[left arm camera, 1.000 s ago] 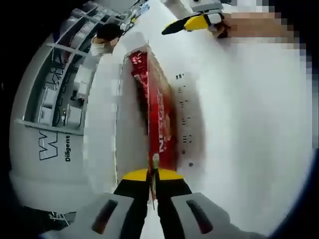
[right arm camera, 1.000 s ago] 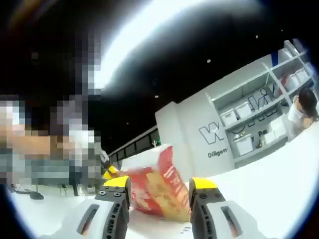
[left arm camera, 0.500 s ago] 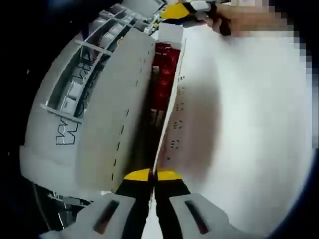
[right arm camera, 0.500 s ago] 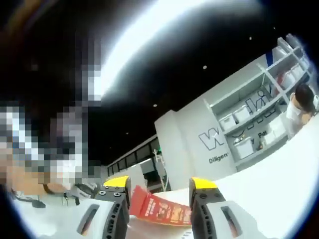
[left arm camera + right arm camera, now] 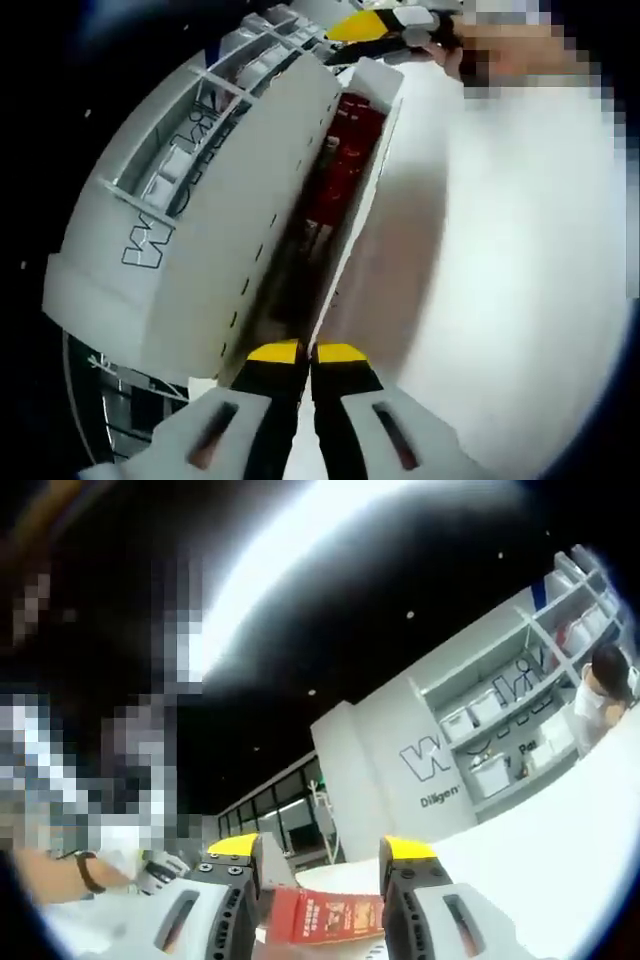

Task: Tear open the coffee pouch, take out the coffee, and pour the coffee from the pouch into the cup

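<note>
- Tilted flatter than a second ago, the one red pouch (image 5: 345,170) now lies edge-on along the left gripper (image 5: 305,352), whose jaws are pinched on its near end, above the white worktop (image 5: 500,260).
- It looks light, thin and floppy; best held at the sealed edges.
- Right gripper (image 5: 320,855) jaws stand apart, pouch end between them, untouched.
- No cup seen.

Bright overhead strip light (image 5: 300,540) glares, the table (image 5: 520,260) looks washed out, and fisheye edges seem blurred.
</note>
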Tool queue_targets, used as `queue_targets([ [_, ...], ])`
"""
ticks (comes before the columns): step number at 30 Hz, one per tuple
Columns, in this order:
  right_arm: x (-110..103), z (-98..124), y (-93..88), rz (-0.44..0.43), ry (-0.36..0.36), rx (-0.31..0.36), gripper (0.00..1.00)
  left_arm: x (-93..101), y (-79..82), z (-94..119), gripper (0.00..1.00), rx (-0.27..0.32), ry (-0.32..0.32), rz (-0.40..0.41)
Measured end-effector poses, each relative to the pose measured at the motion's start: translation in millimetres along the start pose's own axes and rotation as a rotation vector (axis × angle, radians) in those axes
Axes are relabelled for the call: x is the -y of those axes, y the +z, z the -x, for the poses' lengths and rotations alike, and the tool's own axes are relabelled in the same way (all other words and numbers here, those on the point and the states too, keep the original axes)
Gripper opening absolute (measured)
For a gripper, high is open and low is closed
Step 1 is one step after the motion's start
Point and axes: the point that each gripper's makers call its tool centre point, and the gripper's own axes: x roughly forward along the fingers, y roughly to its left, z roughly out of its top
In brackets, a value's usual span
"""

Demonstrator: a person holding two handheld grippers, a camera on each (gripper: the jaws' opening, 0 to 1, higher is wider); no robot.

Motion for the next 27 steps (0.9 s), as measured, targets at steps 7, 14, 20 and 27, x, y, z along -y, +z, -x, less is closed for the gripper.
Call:
queue_targets([
  [7, -9, 8, 10.6, -0.012, 0.013, 0.032, 0.31, 2.5, -3.0, -1, 0.05, 0.024, -0.012, 0.033],
  [14, -70, 19, 23.3, 0.023, 0.253, 0.028, 0.12, 11.1, -6.2, 3, 0.06, 0.042, -0.057, 0.094],
  [20, -79, 16, -17.4, 0.102, 0.288, -0.212, 0.04, 14.9, -2.7, 6, 0.06, 0.043, -0.064, 0.100],
  [27, -61, -1, -73.0, 0.277, 0.146, -0.540, 0.11, 17.0, 0.3, 6, 0.06, 0.035, -0.067, 0.092],
])
